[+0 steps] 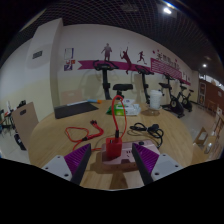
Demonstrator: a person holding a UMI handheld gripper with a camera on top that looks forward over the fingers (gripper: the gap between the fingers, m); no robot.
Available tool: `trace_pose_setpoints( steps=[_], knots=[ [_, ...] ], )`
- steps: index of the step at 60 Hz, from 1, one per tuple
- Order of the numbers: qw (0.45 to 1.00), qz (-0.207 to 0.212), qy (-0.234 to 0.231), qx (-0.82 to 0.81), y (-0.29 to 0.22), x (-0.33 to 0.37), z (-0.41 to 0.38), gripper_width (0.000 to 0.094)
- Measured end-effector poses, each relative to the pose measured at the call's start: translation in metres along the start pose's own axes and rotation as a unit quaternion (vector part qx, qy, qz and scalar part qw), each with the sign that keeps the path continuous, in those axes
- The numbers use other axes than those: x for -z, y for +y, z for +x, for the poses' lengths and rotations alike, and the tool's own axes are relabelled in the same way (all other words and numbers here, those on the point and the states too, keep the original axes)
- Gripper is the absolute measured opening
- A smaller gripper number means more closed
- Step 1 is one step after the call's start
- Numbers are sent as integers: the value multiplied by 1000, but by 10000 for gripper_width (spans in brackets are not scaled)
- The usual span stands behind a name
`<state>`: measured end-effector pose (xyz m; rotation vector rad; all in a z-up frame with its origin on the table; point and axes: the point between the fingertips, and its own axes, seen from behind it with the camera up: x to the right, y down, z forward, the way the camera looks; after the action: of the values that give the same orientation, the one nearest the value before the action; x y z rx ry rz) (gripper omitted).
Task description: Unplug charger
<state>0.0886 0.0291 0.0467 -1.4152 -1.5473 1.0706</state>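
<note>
A red charger block (113,146) stands upright on the wooden table (60,140), on what looks like a pale flat base (112,160). It sits between my fingertips, with a gap on each side. My gripper (112,153) is open; the purple pads (79,158) show left and right of the block. A red cable (88,131) lies in loops on the table to the left beyond the fingers.
A tall green and red object (118,108) stands just behind the charger. A coiled black cable (146,128) lies to the right of it. Exercise bikes (150,85) stand along the far wall. A dark mat (76,109) lies on the floor.
</note>
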Motion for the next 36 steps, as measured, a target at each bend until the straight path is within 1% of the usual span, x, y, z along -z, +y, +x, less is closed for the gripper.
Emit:
trace_pose_setpoints(
  steps=[8,11,13,17,21,24,26,27,28,30,34,35,36],
  knots=[
    [1000,-4,-9,1,3,-24,-1,862],
    [1000,5,-17,3,-3,-29,-5,855],
    [1000,4,-19,6,-3,-33,-6,850],
    [1000,0,-22,7,-5,-37,-9,800],
    [1000,-3,-24,3,-5,-41,-10,713],
    [1000,-10,-25,-2,-2,-43,-9,671],
    [999,-22,-25,-3,3,-45,-8,444],
    [1000,-24,2,6,3,-46,6,331],
    [1000,-21,-10,1,0,-47,1,217],
    [1000,-22,-9,-1,-1,-48,4,151],
    [999,-26,-16,-17,-5,-45,2,111],
    [1000,-8,-18,-21,-13,-45,5,109],
    [999,23,-16,-20,-34,-44,9,102]
  ],
)
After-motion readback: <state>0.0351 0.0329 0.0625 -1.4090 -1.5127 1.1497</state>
